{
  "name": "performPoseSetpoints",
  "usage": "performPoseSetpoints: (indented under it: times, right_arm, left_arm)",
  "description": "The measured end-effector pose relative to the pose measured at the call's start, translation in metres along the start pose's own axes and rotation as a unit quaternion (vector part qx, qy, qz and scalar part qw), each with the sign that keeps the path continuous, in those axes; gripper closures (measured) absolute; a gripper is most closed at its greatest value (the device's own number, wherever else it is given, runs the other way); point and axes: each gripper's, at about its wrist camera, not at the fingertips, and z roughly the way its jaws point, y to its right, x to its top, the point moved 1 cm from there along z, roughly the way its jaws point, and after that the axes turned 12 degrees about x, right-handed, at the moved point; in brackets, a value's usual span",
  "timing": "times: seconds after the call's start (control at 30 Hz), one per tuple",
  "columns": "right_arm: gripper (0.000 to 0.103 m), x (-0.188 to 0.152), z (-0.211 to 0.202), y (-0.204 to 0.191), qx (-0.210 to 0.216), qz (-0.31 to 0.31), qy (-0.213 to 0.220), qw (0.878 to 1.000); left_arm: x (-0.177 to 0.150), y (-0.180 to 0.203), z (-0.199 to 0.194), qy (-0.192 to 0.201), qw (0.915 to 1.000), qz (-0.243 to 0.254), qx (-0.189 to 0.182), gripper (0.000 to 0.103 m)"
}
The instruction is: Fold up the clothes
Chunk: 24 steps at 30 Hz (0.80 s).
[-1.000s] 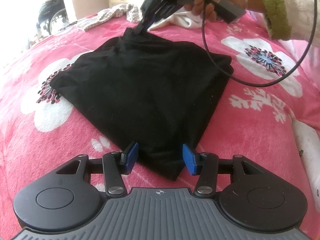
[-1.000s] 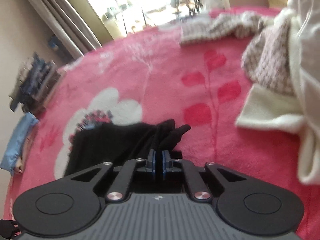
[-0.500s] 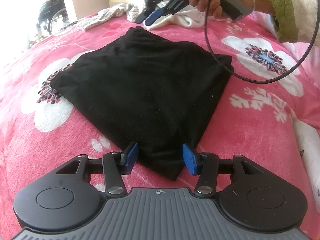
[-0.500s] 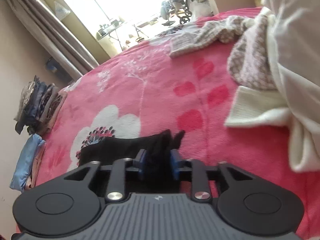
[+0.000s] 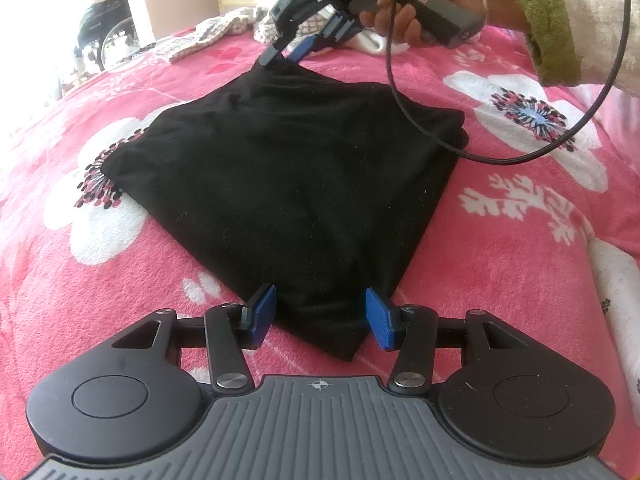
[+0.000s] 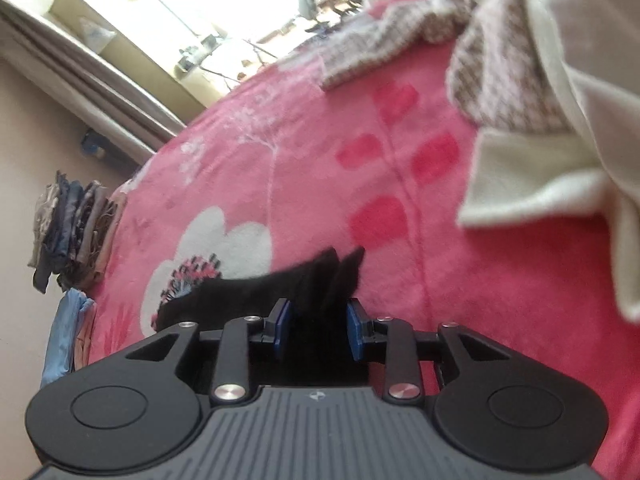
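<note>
Both hand-held grippers (image 5: 320, 320) (image 6: 316, 328) angle downward, parted.

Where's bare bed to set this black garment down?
Bare blanket lies beside the black garment and between it and the checked knit. Crowded where the cream clothes pile up, and by the folded stack.

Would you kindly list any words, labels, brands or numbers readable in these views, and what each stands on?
No text can be read.
Right gripper: pale lettering on its black body, too blurred to read.
Handle of that gripper: a red and white label, too small to read.
Left gripper: only a crosshair mark on its grey base, no words.
</note>
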Motion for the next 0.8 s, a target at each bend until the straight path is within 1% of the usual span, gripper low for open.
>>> performPoseSetpoints:
  times: [0.03, 0.07, 0.17, 0.23, 0.43, 0.5, 0.57, 0.6, 0.67, 0.73, 0.8]
  right_arm:
    - [0.082, 0.001, 0.001, -0.003, -0.001, -0.009, 0.002, 1.000]
    - [0.092, 0.002, 0.001, -0.005, -0.002, -0.019, 0.005, 1.000]
    - [0.098, 0.001, -0.005, -0.014, -0.001, -0.048, 0.021, 0.999]
    - [0.099, 0.000, -0.012, -0.019, 0.001, -0.064, 0.035, 0.997]
    - [0.099, 0.000, -0.023, -0.020, -0.018, -0.091, 0.068, 0.993]
    - [0.099, 0.001, -0.014, -0.011, -0.041, -0.093, 0.057, 0.993]
    - [0.099, 0.000, 0.000, 0.002, -0.064, -0.088, 0.033, 0.994]
    - [0.099, 0.000, 0.005, 0.007, -0.075, -0.083, 0.029, 0.993]
    - [0.096, 0.001, 0.004, 0.015, -0.089, -0.065, 0.037, 0.993]
    - [0.096, 0.003, -0.011, 0.020, -0.066, -0.026, 0.061, 0.996]
    - [0.096, 0.003, -0.025, 0.020, -0.044, -0.012, 0.069, 0.997]
  left_arm:
    - [0.000, 0.000, 0.000, 0.000, 1.0000, 0.000, 0.000, 0.054]
    - [0.000, 0.000, 0.000, 0.000, 1.0000, 0.000, 0.000, 0.054]
    - [-0.001, 0.000, 0.000, 0.000, 1.0000, -0.001, 0.000, 0.053]
    - [-0.001, 0.000, 0.000, 0.001, 1.0000, -0.001, 0.000, 0.053]
    - [-0.001, -0.001, 0.000, 0.001, 1.0000, -0.002, -0.001, 0.053]
    - [-0.001, -0.001, 0.000, 0.001, 1.0000, -0.002, -0.001, 0.053]
    - [-0.001, -0.001, 0.000, 0.002, 1.0000, -0.001, 0.000, 0.053]
    - [-0.001, -0.001, 0.000, 0.002, 1.0000, -0.001, 0.000, 0.053]
    - [-0.001, 0.000, 0.000, 0.002, 1.0000, -0.001, 0.001, 0.053]
    - [-0.001, 0.000, 0.000, 0.002, 1.0000, -0.001, 0.002, 0.053]
    - [-0.001, 0.000, 0.000, 0.002, 1.0000, 0.000, 0.002, 0.053]
